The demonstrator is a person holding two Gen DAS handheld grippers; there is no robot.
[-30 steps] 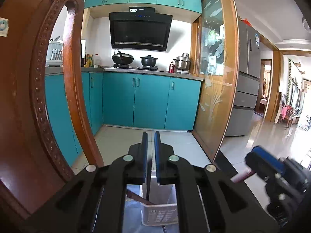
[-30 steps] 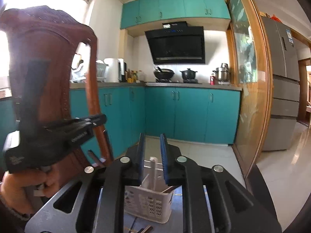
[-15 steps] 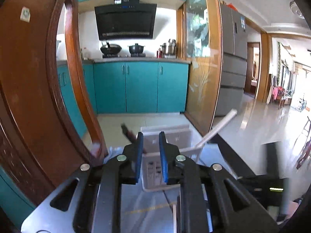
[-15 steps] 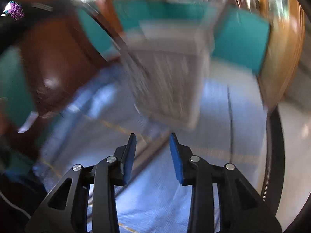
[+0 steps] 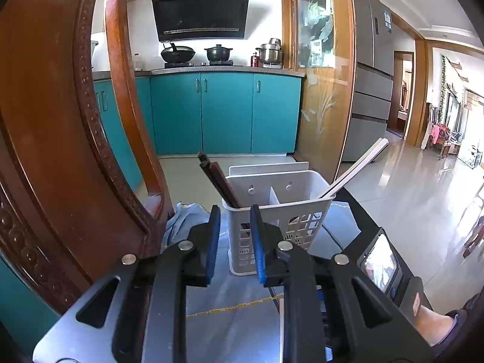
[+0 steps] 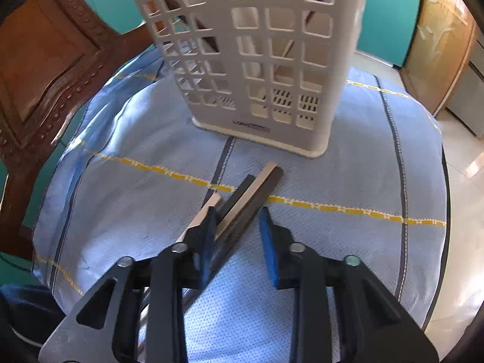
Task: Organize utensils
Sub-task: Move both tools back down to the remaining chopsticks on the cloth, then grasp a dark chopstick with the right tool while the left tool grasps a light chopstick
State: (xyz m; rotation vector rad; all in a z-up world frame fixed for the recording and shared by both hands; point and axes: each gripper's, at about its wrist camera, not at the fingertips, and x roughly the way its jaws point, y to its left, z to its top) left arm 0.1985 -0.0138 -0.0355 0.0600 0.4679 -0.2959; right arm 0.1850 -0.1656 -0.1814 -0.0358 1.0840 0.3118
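A white slotted utensil basket (image 5: pixel 290 208) (image 6: pixel 257 60) stands on the blue cloth (image 6: pixel 121 181). Dark chopsticks (image 5: pixel 216 178) lean out of its left compartment and a white chopstick (image 5: pixel 354 169) out of its right one. My left gripper (image 5: pixel 233 211) hovers just in front of the basket, its jaws opening with nothing between them. Several dark and light chopsticks (image 6: pixel 248 199) lie on the cloth in front of the basket. My right gripper (image 6: pixel 237 214) points down over them. Its jaws are closing with the dark sticks between them and a gap still showing at the right pad.
A carved wooden chair back (image 5: pixel 60 151) (image 6: pixel 45 60) rises close on the left. The round table's dark edge (image 5: pixel 360 211) runs behind the basket, with tiled floor beyond. A person's hand (image 5: pixel 435 323) shows at the lower right.
My left gripper sank and its shut jaws parted. My right gripper swung from facing the kitchen down onto the cloth, above the loose chopsticks.
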